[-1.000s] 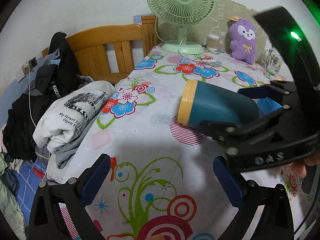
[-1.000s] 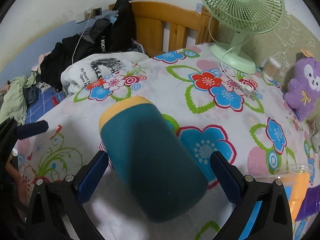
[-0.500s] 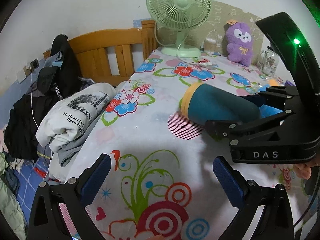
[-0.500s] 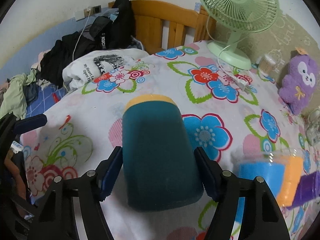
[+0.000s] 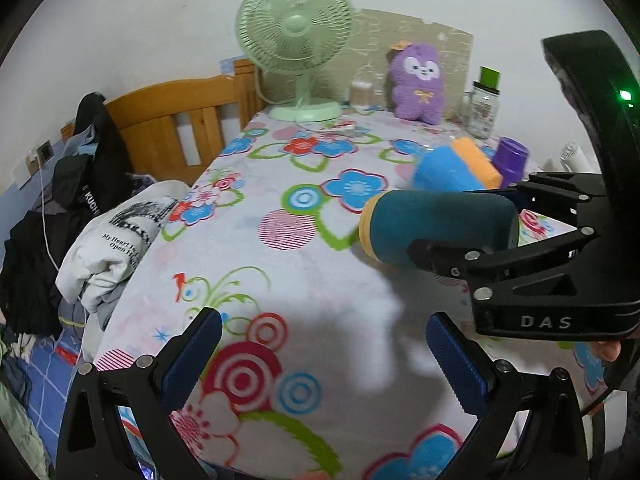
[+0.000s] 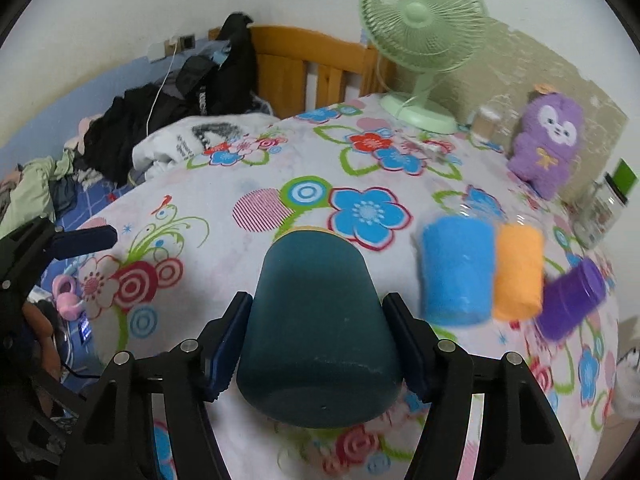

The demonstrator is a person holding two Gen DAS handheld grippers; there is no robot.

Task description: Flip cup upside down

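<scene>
A dark teal cup with a yellow rim [image 6: 316, 328] is clamped between the blue pads of my right gripper [image 6: 318, 340]. The cup lies on its side, lifted above the flowered tablecloth [image 6: 248, 184], rim pointing away from the camera. In the left wrist view the same cup [image 5: 436, 226] hangs at the right, rim to the left, held by the right gripper [image 5: 472, 236]. My left gripper [image 5: 320, 356] is open and empty, low over the near edge of the table.
A blue cup [image 6: 456, 272], an orange cup [image 6: 518, 272] and a purple cup [image 6: 572, 304] lie to the right. A green fan [image 6: 420, 20], a purple plush toy [image 6: 546, 140] and a glass jar [image 6: 604, 208] stand at the back. Clothes [image 5: 116, 232] are heaped left of the table.
My right gripper has closed on the teal cup and lifted it off the cloth, pulling back. The left gripper has drawn back toward the table's near edge, still open.
</scene>
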